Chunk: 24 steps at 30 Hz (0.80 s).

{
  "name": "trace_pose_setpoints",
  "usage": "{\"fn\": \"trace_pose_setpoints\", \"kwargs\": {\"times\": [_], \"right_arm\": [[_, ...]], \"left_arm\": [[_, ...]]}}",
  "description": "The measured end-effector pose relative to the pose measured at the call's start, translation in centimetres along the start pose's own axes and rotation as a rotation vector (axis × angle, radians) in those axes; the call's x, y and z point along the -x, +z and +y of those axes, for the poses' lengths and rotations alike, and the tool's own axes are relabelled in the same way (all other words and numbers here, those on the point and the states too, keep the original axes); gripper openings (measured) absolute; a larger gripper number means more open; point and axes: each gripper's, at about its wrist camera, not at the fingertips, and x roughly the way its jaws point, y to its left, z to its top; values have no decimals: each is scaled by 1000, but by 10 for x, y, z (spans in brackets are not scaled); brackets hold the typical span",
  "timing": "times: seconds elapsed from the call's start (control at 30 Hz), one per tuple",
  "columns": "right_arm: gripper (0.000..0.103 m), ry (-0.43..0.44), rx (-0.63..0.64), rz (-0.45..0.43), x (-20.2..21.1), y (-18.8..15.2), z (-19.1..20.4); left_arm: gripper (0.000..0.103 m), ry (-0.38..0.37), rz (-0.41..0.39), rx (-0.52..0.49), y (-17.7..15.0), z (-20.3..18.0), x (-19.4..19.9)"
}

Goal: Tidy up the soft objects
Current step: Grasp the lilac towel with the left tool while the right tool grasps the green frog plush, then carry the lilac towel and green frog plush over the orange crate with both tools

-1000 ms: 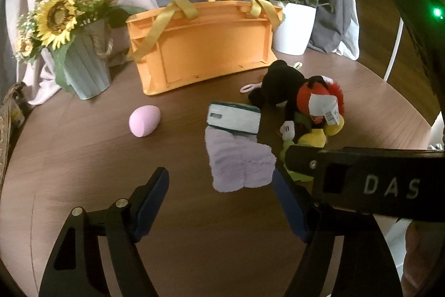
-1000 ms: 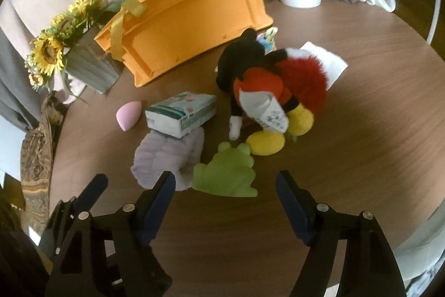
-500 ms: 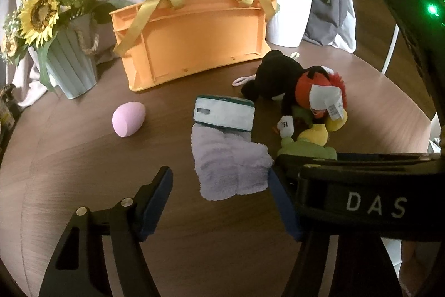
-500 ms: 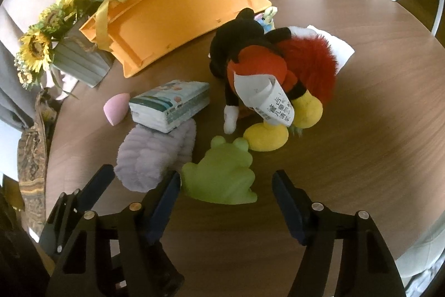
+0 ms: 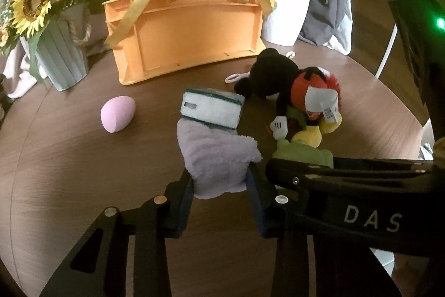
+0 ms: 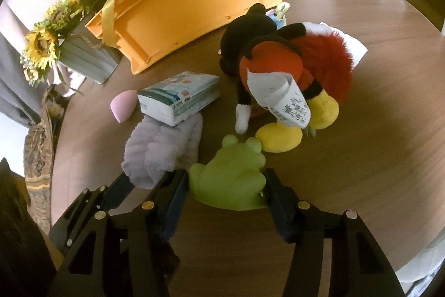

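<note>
A lilac fluffy cloth (image 5: pixel 217 157) lies on the round wooden table (image 5: pixel 83 171), its far end under a tissue pack (image 5: pixel 211 110). My left gripper (image 5: pixel 219 185) has the cloth's near end between its jaws, which are closing, and both pads touch it. A green frog toy (image 6: pixel 230 180) sits between the closing jaws of my right gripper (image 6: pixel 226 185), pads against its sides. Behind the frog lies a black, red and yellow mouse plush (image 6: pixel 278 60). A pink egg-shaped sponge (image 5: pixel 116 113) rests further left. An orange basket (image 5: pixel 189 29) with yellow handles lies tipped on its side at the back.
A grey vase of sunflowers (image 5: pixel 61 52) stands at the back left and a white plant pot (image 5: pixel 286 16) at the back right. Grey and white drapes hang behind. A white cloth (image 6: pixel 356 46) lies under the plush. The table edge curves close on the right.
Both grippers have come closer to the table. The left jaws have narrowed onto the lilac cloth and the right jaws onto the green frog.
</note>
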Motion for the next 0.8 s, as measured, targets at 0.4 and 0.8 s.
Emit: {"fn": "trace_pose_setpoints", "kwargs": {"times": [0.4,0.8], "right_arm": [[55,3,41,-55,23,0,-1],[55,15,73,-108,48,-2,8]], "left_arm": [[30,0,-22,55,5,8,30],[29,27,-111,96,20,20,67]]}}
